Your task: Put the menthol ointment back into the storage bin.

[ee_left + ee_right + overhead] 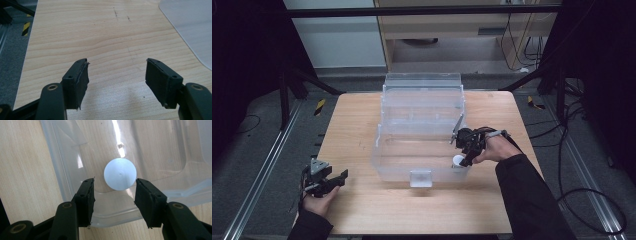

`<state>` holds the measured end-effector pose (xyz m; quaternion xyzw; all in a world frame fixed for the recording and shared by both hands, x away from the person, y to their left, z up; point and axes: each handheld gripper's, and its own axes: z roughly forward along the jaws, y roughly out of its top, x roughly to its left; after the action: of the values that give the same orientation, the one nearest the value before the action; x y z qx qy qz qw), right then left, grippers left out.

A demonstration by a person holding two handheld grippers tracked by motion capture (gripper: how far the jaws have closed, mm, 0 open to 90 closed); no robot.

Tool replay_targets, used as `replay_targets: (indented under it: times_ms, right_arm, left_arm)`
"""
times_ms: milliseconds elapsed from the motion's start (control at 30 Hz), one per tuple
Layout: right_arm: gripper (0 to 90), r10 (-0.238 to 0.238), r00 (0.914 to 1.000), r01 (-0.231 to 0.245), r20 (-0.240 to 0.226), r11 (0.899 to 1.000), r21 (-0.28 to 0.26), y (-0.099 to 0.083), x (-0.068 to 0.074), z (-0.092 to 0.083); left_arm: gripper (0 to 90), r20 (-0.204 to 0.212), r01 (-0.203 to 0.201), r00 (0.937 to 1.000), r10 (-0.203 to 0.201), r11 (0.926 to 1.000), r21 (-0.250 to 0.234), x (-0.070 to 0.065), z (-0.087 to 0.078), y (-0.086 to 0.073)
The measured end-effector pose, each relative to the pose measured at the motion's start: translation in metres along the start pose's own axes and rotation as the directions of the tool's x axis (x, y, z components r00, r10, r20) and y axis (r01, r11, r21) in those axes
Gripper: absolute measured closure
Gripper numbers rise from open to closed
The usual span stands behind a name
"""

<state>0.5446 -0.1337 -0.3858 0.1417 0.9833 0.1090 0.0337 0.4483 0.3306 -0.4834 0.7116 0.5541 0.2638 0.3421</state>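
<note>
— So, where is the white disc (120, 173)?
— Inside the clear plastic box (422, 131), near its front right corner, on the tabletop (362, 125).
— And the right tool (114, 192)?
— Released, jaws apart just above the disc, not touching it.
— The left tool (116, 72)?
— Spread wide over bare wood, well apart from the box.

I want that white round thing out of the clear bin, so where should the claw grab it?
Grip the white round object across its curved sides, coming straight down from above. It stands with its flat circular top up in the clear bin's near corner, and the right claw already straddles it, open.
</note>
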Motion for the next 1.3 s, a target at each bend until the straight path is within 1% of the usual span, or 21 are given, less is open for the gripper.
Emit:
replay_targets:
  times_ms: [267,367,433,500,567,600,667,733,767,833,867,900,933,967,1000,1033,1067,1100,1167,1200,1300]
  right_arm:
    - [47.5,0.023,0.9996,-0.022,0.019,0.999,-0.035,-0.004,0.003,-0.011]
    - [44.4,0.033,0.9987,-0.03,0.038,0.998,-0.059,-0.008,0.005,-0.019]
    - [42.5,0.05,0.9972,-0.045,0.056,0.995,-0.089,-0.011,0.008,-0.026]
    - [38.5,0.071,0.9953,-0.063,0.066,0.991,-0.118,-0.015,0.01,-0.032]
    - [31.3,0.104,0.9907,-0.087,0.088,0.98,-0.177,-0.02,0.012,-0.039]
    - [31.1,0.117,0.9884,-0.095,0.096,0.974,-0.205,-0.023,0.013,-0.041]
    - [29.3,0.16,0.9813,-0.128,0.107,0.958,-0.258,-0.031,0.013,-0.047]
    - [26.1,0.199,0.9728,-0.152,0.118,0.935,-0.321,-0.041,0.014,-0.05]
    - [24.5,0.225,0.9666,-0.17,0.123,0.922,-0.348,-0.046,0.016,-0.051]
    - [21.4,0.28,0.9522,-0.21,0.122,0.89,-0.405,-0.057,0.019,-0.053]
    - [21.4,0.28,0.9522,-0.21,0.122,0.89,-0.405,-0.057,0.019,-0.053]
    - [19.3,0.334,0.9348,-0.245,0.122,0.855,-0.457,-0.069,0.022,-0.052]
    - [19.3,0.334,0.9348,-0.245,0.122,0.855,-0.457,-0.069,0.022,-0.052]
    - [18.3,0.386,0.9142,-0.279,0.123,0.821,-0.498,-0.08,0.025,-0.05]
    - [18.3,0.416,0.9016,-0.3,0.118,0.798,-0.523,-0.086,0.027,-0.048]
    - [18.2,0.441,0.8902,-0.319,0.112,0.781,-0.537,-0.091,0.028,-0.045]
    - [17.8,0.464,0.8781,-0.335,0.115,0.768,-0.546,-0.096,0.03,-0.042]
    - [17.2,0.475,0.8716,-0.338,0.123,0.764,-0.55,-0.101,0.031,-0.038]
    - [15.6,0.489,0.863,-0.35,0.125,0.758,-0.551,-0.11,0.033,-0.029]
    - [14.1,0.497,0.8596,-0.36,0.117,0.751,-0.553,-0.114,0.034,-0.025]
    - [11.3,0.523,0.8471,-0.4,0.095,0.745,-0.534,-0.124,0.036,-0.013]
  left_arm:
    - [34.3,0.001,0.002,1.0,-0.002,1.0,0.001,0.0,0.001,0.0]
    - [34.3,0.0,0.004,1.0,-0.004,1.0,0.001,0.0,0.001,0.0]
    - [34.3,-0.001,0.007,1.0,-0.007,1.0,0.003,0.0,0.001,0.0]
    - [34.2,-0.002,0.006,1.0,-0.006,1.0,0.003,0.0,0.001,0.0]
    - [34.2,-0.003,0.005,1.0,-0.005,1.0,0.002,0.0,0.001,0.001]
    - [34.2,-0.004,0.006,1.0,-0.006,1.0,0.0,0.0,0.0,0.001]
    - [34.2,-0.005,0.003,1.0,-0.003,1.0,0.0,0.0,0.0,0.001]
    - [34.2,-0.003,0.002,1.0,-0.002,1.0,0.002,0.0,0.0,0.001]
    - [34.2,-0.002,0.002,1.0,-0.002,1.0,0.001,0.0,0.0,0.0]
    - [34.2,0.0,0.001,1.0,-0.001,1.0,0.001,-0.001,0.0,0.0]
    - [34.2,0.0,0.001,1.0,-0.001,1.0,0.001,-0.001,0.0,0.0]
    - [34.2,0.001,-0.004,1.0,0.004,1.0,0.001,-0.001,0.0,0.0]
    - [34.1,0.001,-0.004,1.0,0.004,1.0,0.001,-0.001,0.0,0.0]
    - [34.1,0.002,-0.003,1.0,0.003,1.0,-0.001,-0.001,0.0,0.0]
    - [34.1,0.002,-0.002,1.0,0.002,1.0,-0.001,-0.002,0.0,0.001]
    - [34.1,0.002,-0.002,1.0,0.002,1.0,0.001,-0.002,0.001,0.0]
    - [34.0,0.0,-0.004,1.0,0.004,1.0,0.003,-0.002,0.001,0.0]
    - [34.1,0.0,-0.005,1.0,0.005,1.0,0.005,-0.002,0.001,0.0]
    - [34.0,-0.001,-0.003,1.0,0.003,1.0,0.004,-0.002,0.001,0.0]
    - [34.0,-0.001,-0.002,1.0,0.002,1.0,0.003,-0.002,0.001,0.0]
    - [33.9,-0.001,-0.003,1.0,0.003,1.0,0.004,-0.001,0.001,0.0]
